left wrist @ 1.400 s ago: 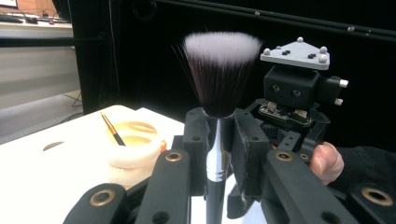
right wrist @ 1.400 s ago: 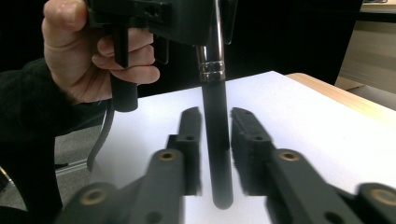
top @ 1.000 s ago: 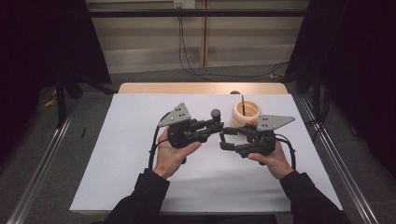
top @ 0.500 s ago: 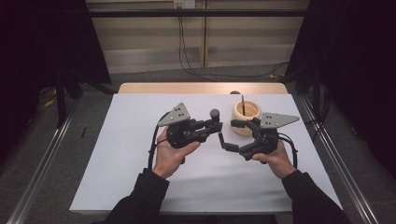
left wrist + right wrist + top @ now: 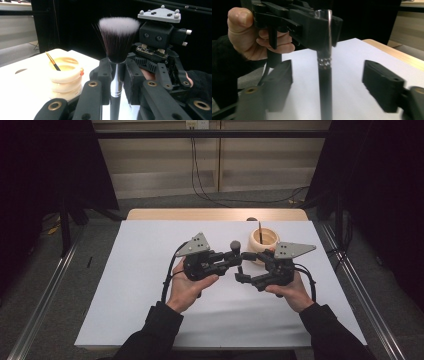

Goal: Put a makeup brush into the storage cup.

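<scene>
No readable text, label or number appears anywhere.

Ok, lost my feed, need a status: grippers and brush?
Left gripper shut on brush, bristles up. Right gripper open, jaws just been closing, astride the handle, not touching. Holder behind, clear.

Lab, black curtains (image 5: 45, 165), white table (image 5: 140, 285), floor rails (image 5: 42, 305)

right hand-held gripper (image 5: 243, 267) | jaws have just been closing, after standing wider half a second back | pads clear on both sides of the brush handle (image 5: 325, 92) | a second ago they sat narrower around it
</scene>
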Demonstrator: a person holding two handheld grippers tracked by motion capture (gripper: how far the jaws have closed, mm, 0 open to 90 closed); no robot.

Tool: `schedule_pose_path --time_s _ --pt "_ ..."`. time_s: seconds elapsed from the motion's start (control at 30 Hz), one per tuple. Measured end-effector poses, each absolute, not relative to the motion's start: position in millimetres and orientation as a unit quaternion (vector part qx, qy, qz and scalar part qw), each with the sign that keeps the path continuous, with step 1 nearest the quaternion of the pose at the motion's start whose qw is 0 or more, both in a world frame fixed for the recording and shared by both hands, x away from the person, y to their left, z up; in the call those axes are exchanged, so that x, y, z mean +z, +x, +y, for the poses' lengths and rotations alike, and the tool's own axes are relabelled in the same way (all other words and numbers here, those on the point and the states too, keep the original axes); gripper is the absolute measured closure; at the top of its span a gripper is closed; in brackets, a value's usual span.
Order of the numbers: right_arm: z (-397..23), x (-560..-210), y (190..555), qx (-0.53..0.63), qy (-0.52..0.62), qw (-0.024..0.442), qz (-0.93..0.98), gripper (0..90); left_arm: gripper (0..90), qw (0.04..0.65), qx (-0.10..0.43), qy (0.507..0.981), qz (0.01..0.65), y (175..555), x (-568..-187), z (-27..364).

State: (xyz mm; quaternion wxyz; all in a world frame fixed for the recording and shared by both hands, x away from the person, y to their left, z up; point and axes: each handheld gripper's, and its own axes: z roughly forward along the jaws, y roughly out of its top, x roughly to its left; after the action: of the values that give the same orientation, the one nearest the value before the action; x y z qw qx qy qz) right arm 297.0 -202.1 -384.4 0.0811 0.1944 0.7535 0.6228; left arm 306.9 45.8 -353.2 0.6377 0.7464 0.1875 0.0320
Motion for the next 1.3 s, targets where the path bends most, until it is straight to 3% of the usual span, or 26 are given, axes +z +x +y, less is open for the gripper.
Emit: schedule_pose_path --time_s 0.27,0.67,1.1,1.3 --pt "-203.2 -385.2 298.4 0.619 0.19 0.071 0.759 53.7 77.5 0.636 0.03 0.748 0.186 305.6 -354.7 42.6" --pt "-202.7 -387.6 299.9 0.615 0.188 0.058 0.763 77.7 77.5 0.634 0.027 0.75 0.186 306.0 -358.2 39.9" --pt "-203.3 -385.6 298.4 0.612 0.19 0.068 0.765 79.3 75.9 0.647 0.03 0.739 0.185 307.0 -361.4 39.0" --pt "-203.8 -384.7 298.4 0.614 0.192 0.072 0.762 79.3 69.0 0.647 0.032 0.741 0.178 306.5 -364.1 36.3"
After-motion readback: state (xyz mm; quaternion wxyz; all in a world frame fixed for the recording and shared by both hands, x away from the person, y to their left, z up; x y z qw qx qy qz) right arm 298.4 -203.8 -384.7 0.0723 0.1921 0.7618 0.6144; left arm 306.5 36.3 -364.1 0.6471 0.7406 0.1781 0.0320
